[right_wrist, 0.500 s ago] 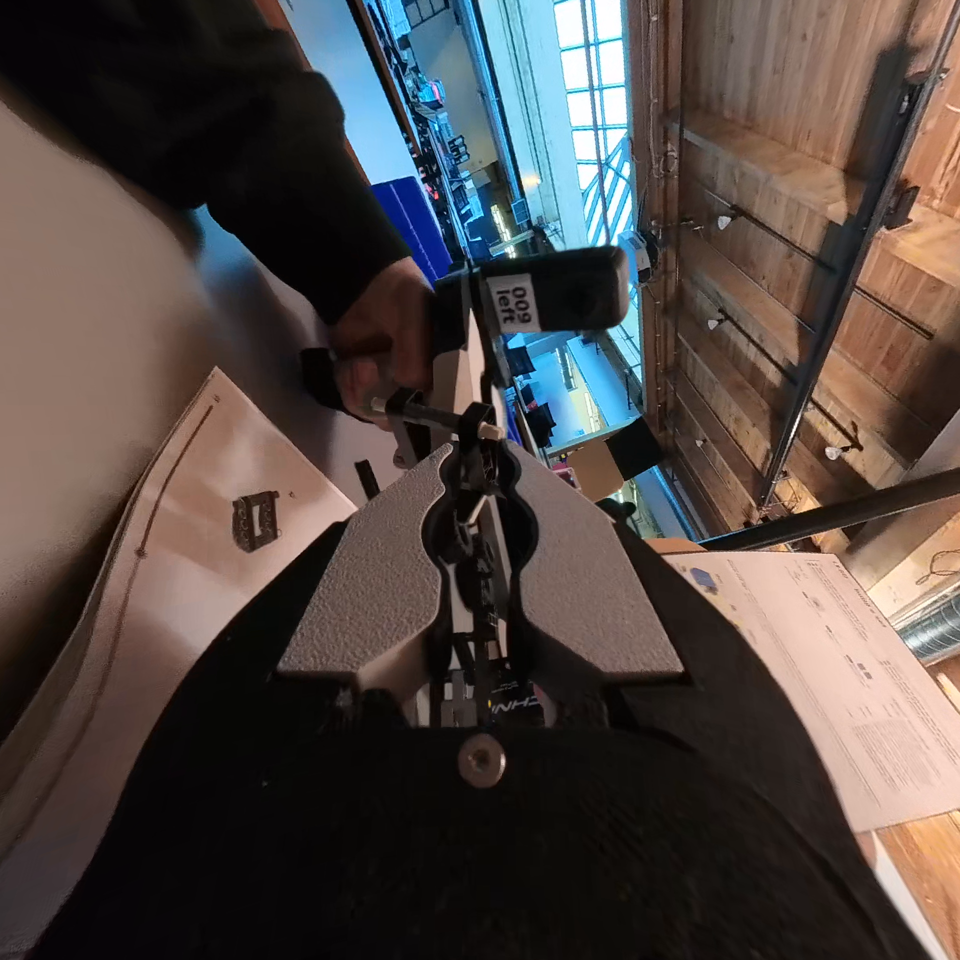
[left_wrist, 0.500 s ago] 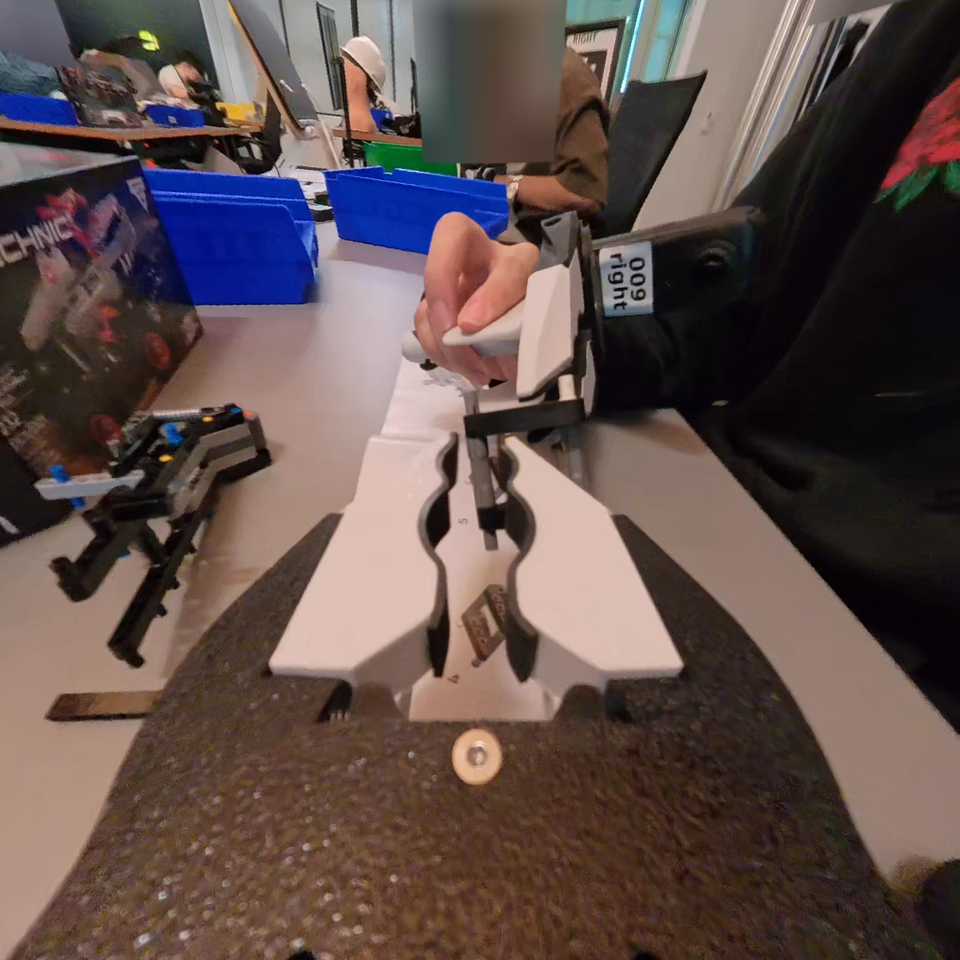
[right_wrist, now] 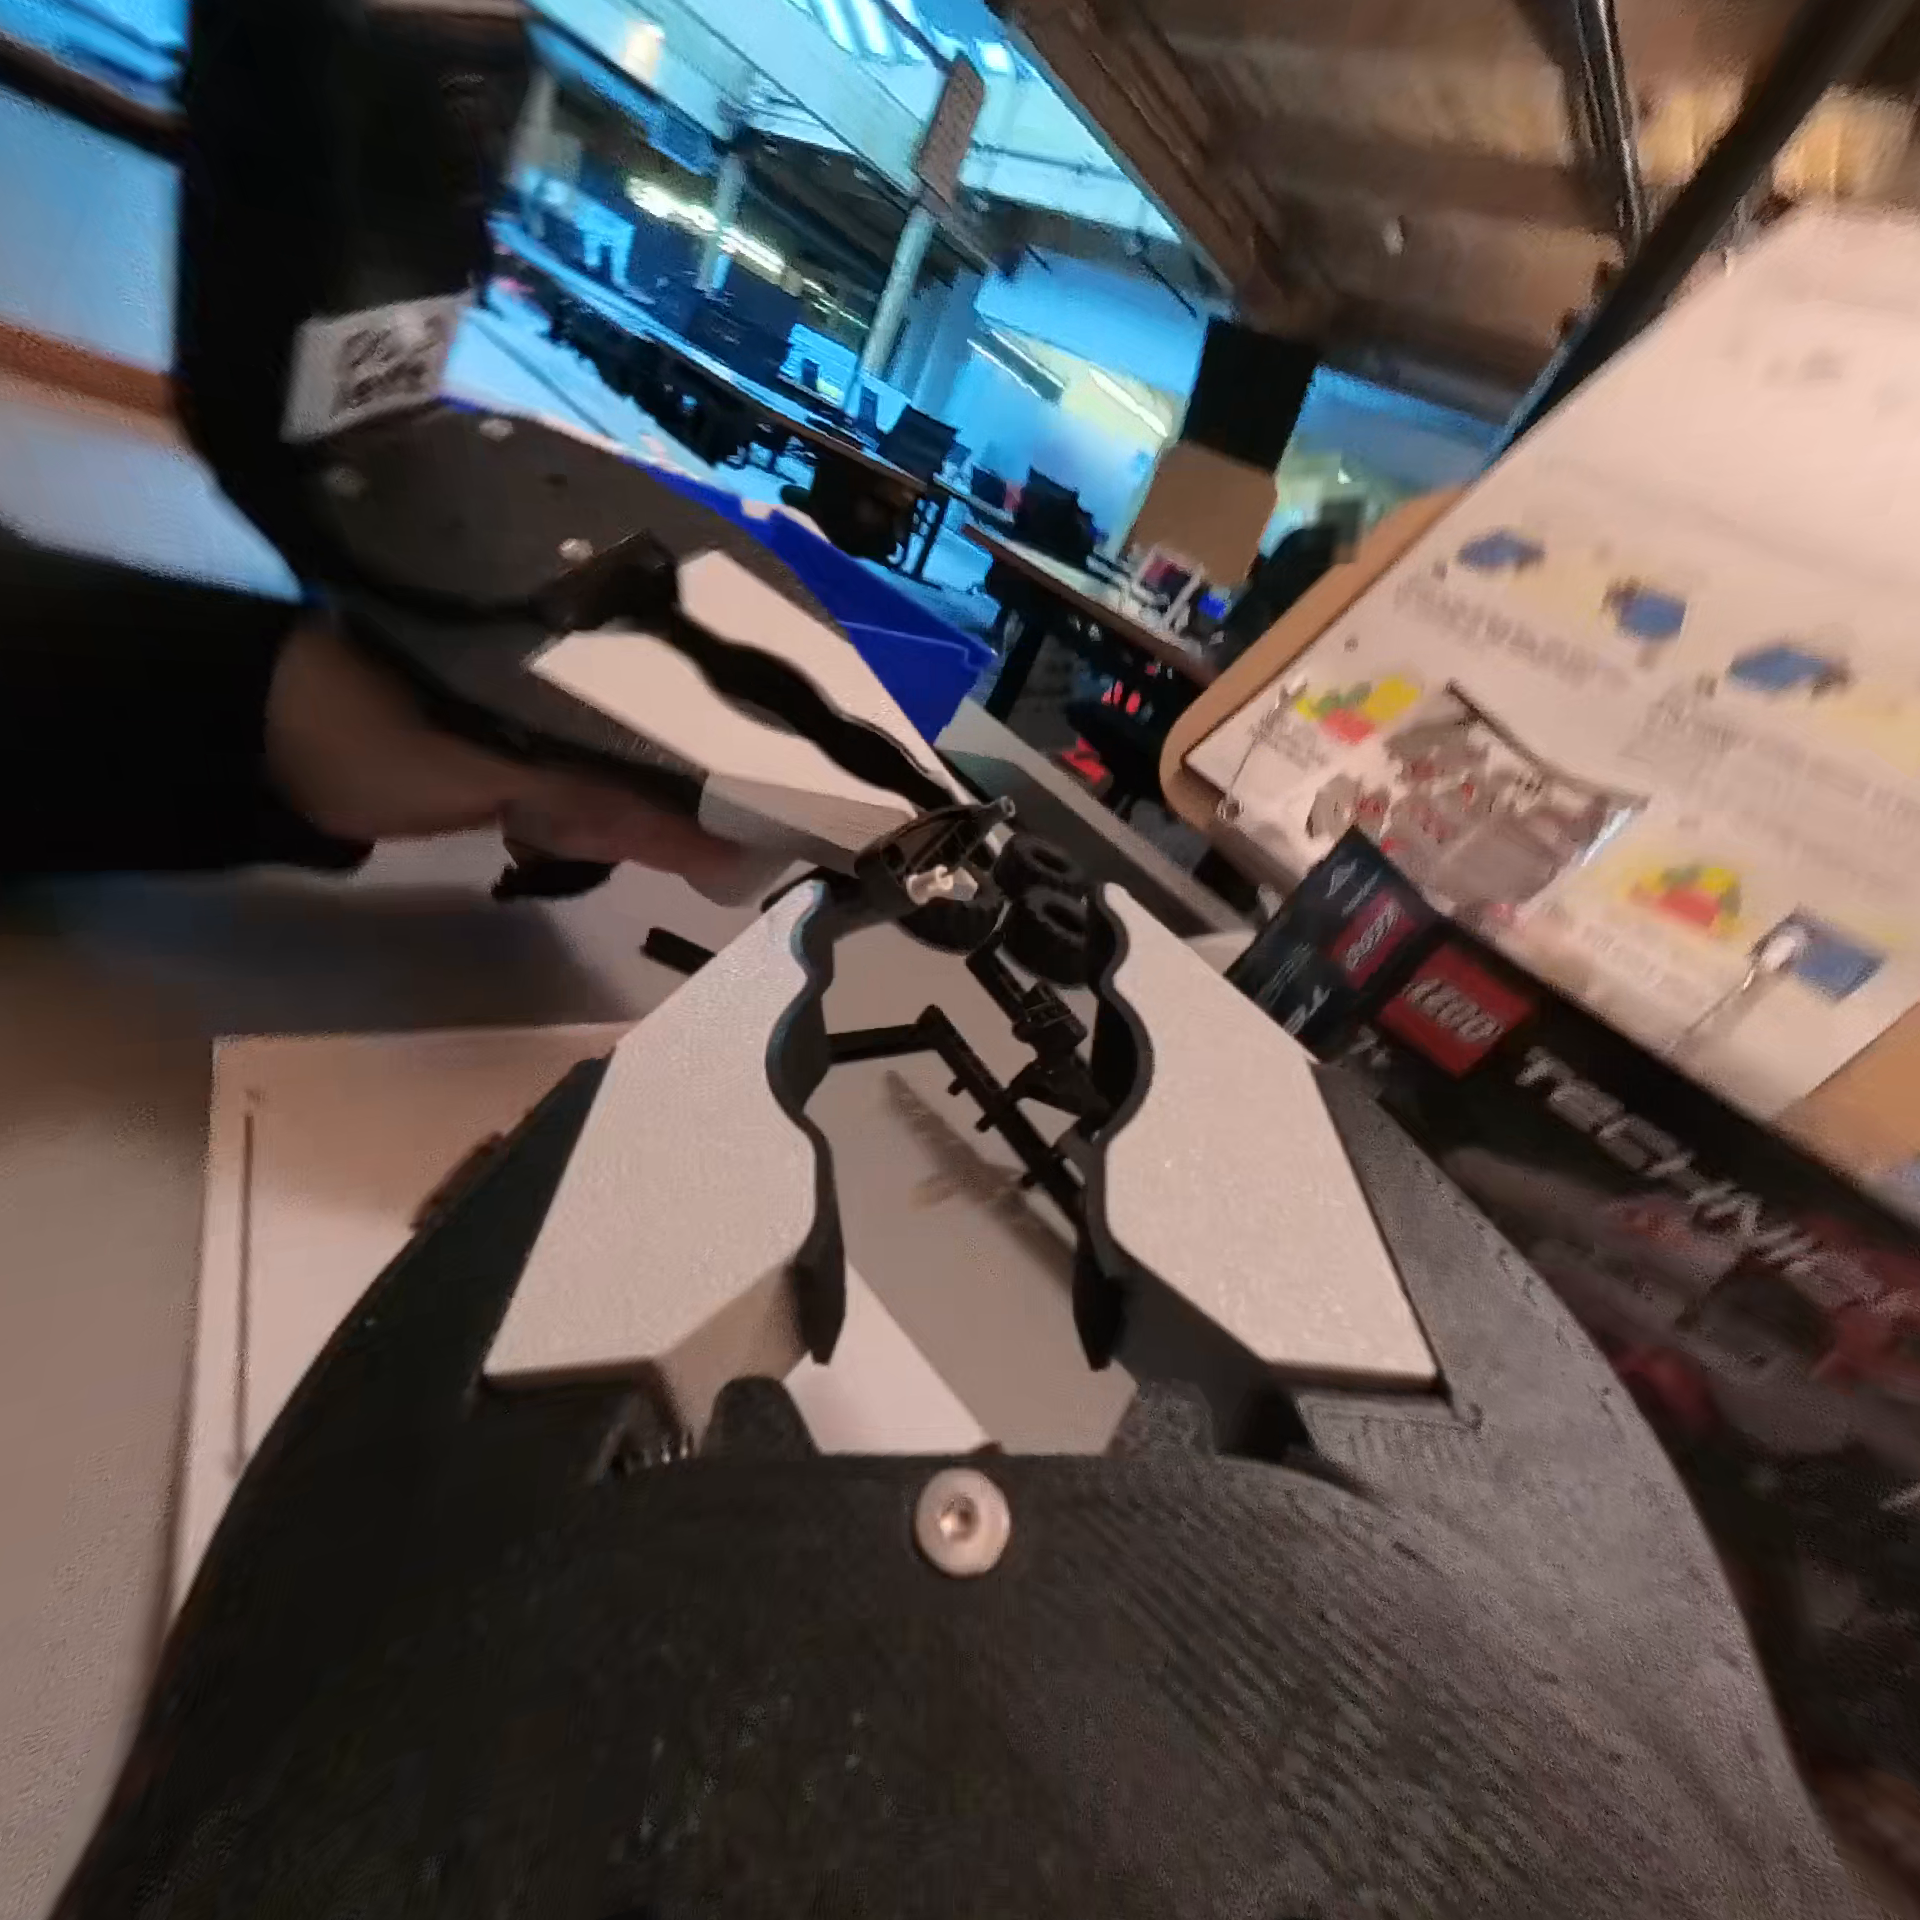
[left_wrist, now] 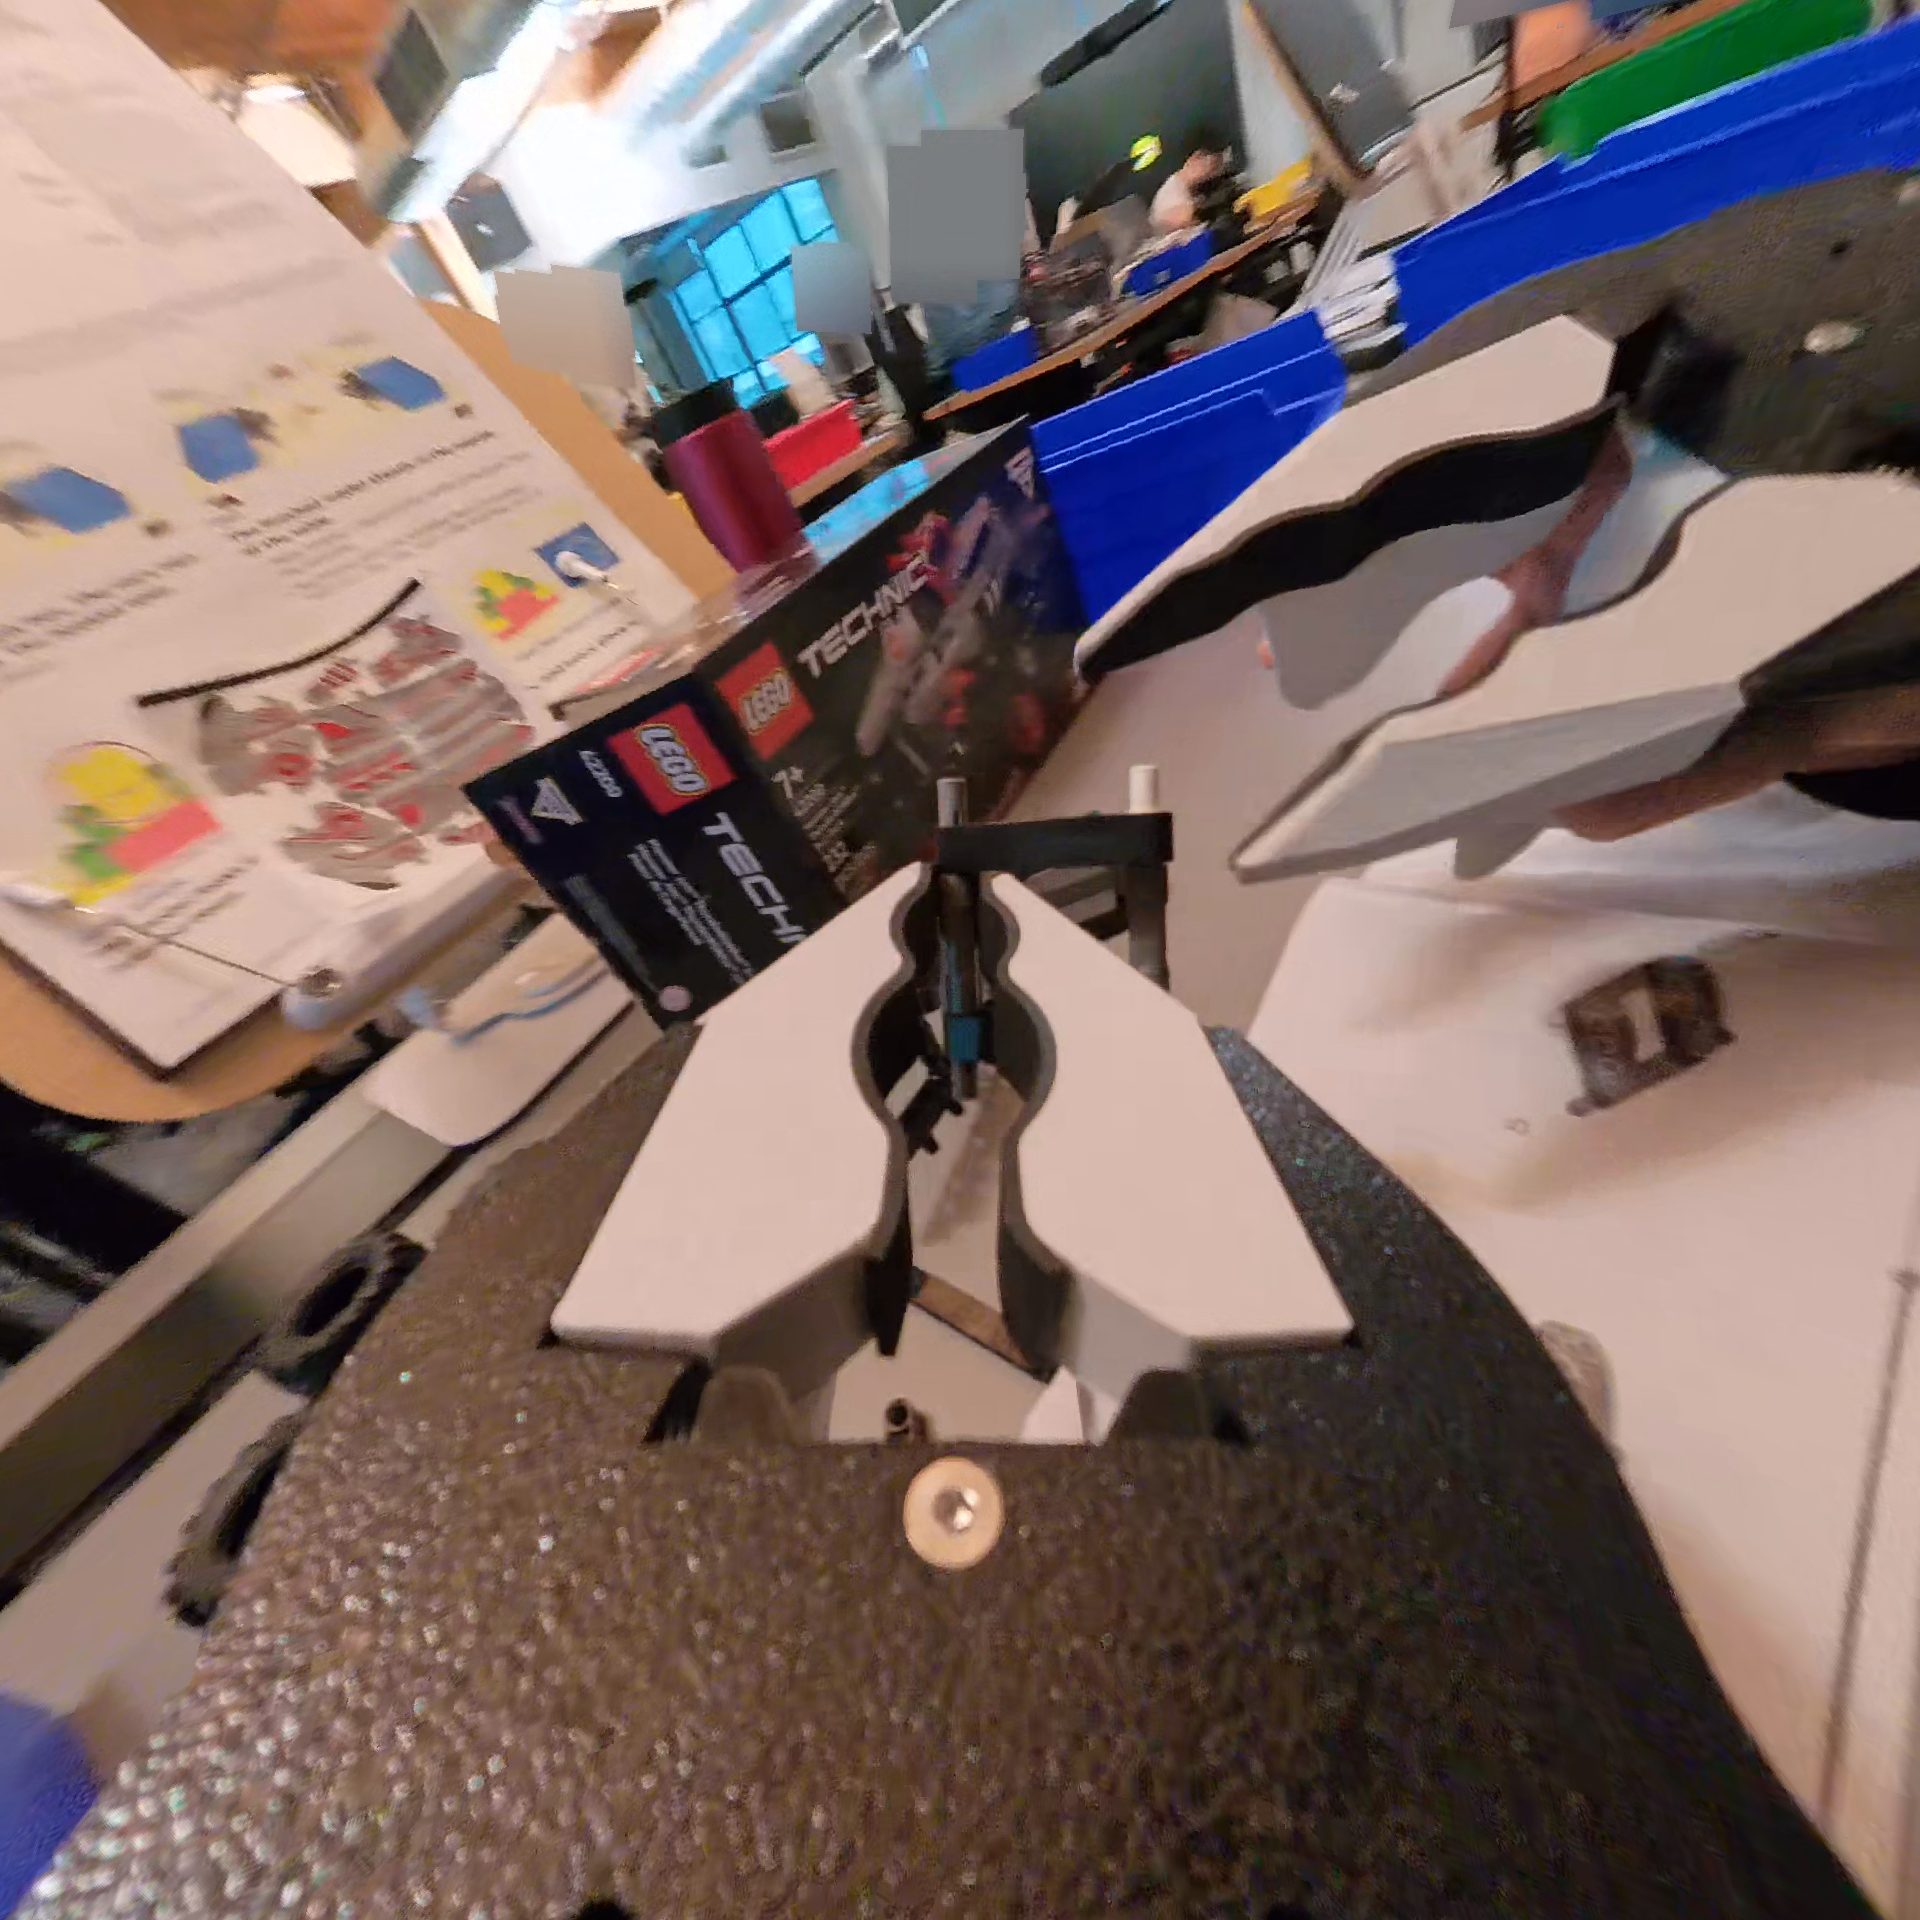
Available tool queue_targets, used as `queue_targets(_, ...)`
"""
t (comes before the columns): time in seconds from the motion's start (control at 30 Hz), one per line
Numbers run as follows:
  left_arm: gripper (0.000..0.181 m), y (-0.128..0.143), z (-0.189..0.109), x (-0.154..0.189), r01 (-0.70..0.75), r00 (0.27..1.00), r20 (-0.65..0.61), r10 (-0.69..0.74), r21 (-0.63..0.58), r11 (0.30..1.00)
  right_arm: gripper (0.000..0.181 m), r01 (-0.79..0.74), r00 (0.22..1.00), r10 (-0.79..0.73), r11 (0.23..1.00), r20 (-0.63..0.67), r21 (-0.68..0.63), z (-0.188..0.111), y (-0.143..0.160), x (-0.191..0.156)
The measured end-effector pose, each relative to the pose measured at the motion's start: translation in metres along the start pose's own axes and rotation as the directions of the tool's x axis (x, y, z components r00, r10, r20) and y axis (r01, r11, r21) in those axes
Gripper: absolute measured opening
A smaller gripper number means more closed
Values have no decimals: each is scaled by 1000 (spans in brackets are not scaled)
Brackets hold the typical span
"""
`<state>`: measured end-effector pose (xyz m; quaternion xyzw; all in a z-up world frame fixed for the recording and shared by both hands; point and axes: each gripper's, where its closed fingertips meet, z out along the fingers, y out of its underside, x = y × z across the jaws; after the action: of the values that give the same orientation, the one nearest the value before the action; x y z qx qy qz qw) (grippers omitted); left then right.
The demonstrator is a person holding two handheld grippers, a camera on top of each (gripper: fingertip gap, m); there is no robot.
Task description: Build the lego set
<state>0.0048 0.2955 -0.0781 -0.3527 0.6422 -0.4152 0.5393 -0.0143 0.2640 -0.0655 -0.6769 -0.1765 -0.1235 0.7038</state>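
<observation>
The left gripper (left_wrist: 961, 904), seen from its own wrist camera, points away across the table, its two grey fingers drawn close together and pinching a thin black lego assembly (left_wrist: 1049, 831) at their tips. In the right wrist view the same gripper (right_wrist: 935, 805) reaches in from the left, gripped by a hand (right_wrist: 436, 748) in a dark sleeve. The right gripper (right_wrist: 961, 925) has its fingers spread apart, tips clear of each other, with nothing pressed between them. From the left wrist camera it (left_wrist: 1164, 748) hangs at upper right, tilted, fingers (left_wrist: 1351, 520) parted, a hand (left_wrist: 1683, 810) wrapped beneath it.
</observation>
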Motion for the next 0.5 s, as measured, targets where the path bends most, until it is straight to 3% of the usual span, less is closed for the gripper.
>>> queue_targets(0.13, 4, -7, 2, 6, -77, 997, 21, 76, 47, 996, 44, -118, 991, 114, 991, -75, -57, 10, 7, 3)
queue_targets(0.2, 4, -9, 2, 9, -87, 996, 13, 87, 62, 994, 41, -130, 989, 123, 989, -86, -77, 11, 11, 3)
queue_targets(0.3, 4, -13, 0, 10, -93, 996, 7, 93, 88, 992, 21, -119, 991, 114, 991, -69, -62, 10, 9, -2)
queue_targets(0.5, 4, -19, -5, 0, -82, 996, 55, 75, 132, 988, 19, -129, 984, 122, 991, -132, -39, 12, -4, -5)
